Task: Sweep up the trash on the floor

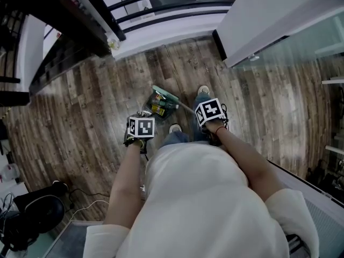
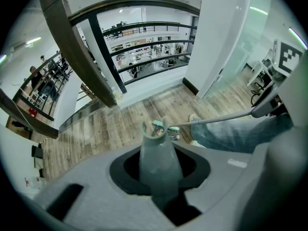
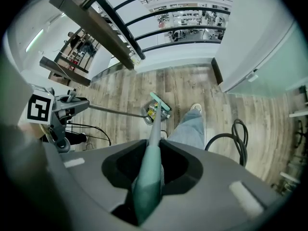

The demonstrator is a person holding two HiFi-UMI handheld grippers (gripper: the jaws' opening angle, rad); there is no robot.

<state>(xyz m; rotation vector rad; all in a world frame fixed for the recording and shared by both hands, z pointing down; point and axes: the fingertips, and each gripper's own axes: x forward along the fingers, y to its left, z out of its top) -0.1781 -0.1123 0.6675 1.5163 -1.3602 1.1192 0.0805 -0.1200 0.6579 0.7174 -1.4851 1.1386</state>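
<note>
Left claw (image 2: 160, 186): closed around the tapered grey dustpan handle (image 2: 158, 153). Right claw (image 3: 147, 189): clamped on the teal broom handle (image 3: 152, 148).

Trash (image 1: 158, 106): coloured wrappers on the wood floor (image 1: 80, 122), just ahead of the person's shoe (image 1: 203, 90). It appears to be gathered in the dustpan (image 1: 152, 102), with the green broom head (image 1: 167, 93) touching it on the far side.

Judgement: the wrappers look light and crumpled, so they are likely to skitter or spring out. Short, gentle strokes are needed. Both shafts are thin, stiff and long. Holding them at the thick top grips gives reach, but the pan could tip, so keep its lip flat on the floor.
</note>
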